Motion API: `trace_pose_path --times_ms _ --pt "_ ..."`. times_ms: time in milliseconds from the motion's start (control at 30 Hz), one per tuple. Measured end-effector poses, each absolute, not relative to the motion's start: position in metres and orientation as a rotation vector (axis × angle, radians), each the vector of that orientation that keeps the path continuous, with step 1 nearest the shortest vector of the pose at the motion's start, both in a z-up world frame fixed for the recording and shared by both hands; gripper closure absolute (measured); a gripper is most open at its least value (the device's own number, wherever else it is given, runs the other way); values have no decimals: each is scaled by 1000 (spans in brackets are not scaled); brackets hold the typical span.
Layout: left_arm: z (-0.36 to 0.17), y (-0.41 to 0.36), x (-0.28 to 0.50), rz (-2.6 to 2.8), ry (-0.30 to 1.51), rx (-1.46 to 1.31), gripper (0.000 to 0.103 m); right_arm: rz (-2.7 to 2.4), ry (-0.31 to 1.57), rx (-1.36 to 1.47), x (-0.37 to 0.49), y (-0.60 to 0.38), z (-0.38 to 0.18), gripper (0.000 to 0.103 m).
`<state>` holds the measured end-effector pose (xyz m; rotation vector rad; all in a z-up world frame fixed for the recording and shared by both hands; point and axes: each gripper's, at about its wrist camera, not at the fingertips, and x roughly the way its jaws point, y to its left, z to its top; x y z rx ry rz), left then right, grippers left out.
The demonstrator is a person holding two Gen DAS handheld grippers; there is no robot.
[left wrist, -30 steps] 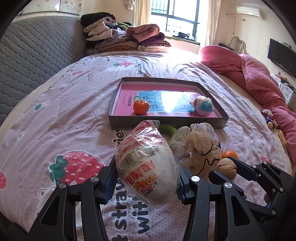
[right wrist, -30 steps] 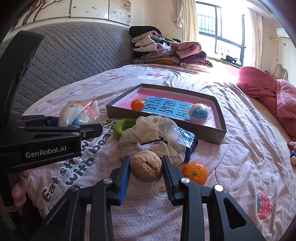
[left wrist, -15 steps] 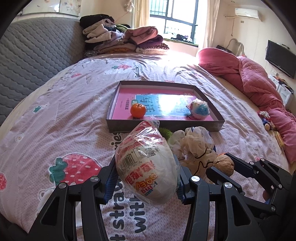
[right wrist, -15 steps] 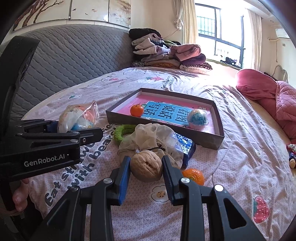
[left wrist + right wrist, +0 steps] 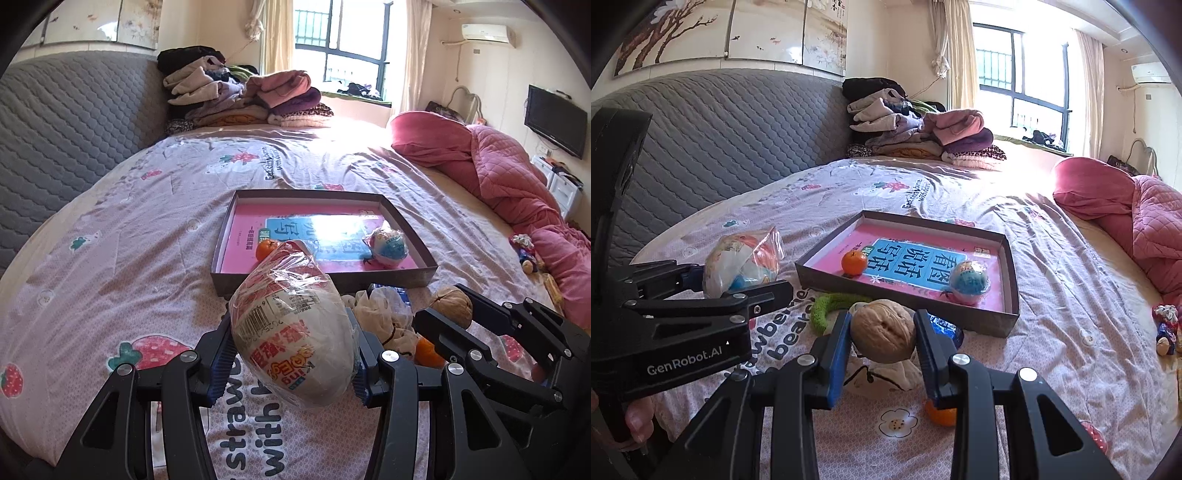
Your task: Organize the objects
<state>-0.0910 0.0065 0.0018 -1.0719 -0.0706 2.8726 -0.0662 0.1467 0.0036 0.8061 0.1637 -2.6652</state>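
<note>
My left gripper (image 5: 290,345) is shut on a plastic-wrapped egg-shaped snack (image 5: 295,328), held above the bed; the same snack (image 5: 740,267) shows at the left of the right wrist view. My right gripper (image 5: 882,332) is shut on a walnut (image 5: 882,330), which also appears as the walnut (image 5: 450,304) in the left wrist view. Ahead lies a shallow grey box tray (image 5: 325,278) with a pink and blue book inside. In the tray (image 5: 1012,291) sit a tangerine (image 5: 854,262) and a wrapped blue ball (image 5: 969,282).
On the bedsheet below the grippers lie a beige net pouch (image 5: 886,374), a green ring (image 5: 827,306), a blue packet (image 5: 945,326) and a loose tangerine (image 5: 940,413). A folded clothes pile (image 5: 240,96) and a pink quilt (image 5: 509,177) lie farther back. A grey headboard (image 5: 720,140) runs along the left.
Both grippers have risen from the bed with their loads. The walnut now hangs higher above the pouch, and the tray sits lower in both views.
</note>
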Motion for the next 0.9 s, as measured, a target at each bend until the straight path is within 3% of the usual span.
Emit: trace_pose_path --times_ms 900 --pt "23 15 -109 2892 -54 -1019 49 -2698 129 723 -92 157 32 69"
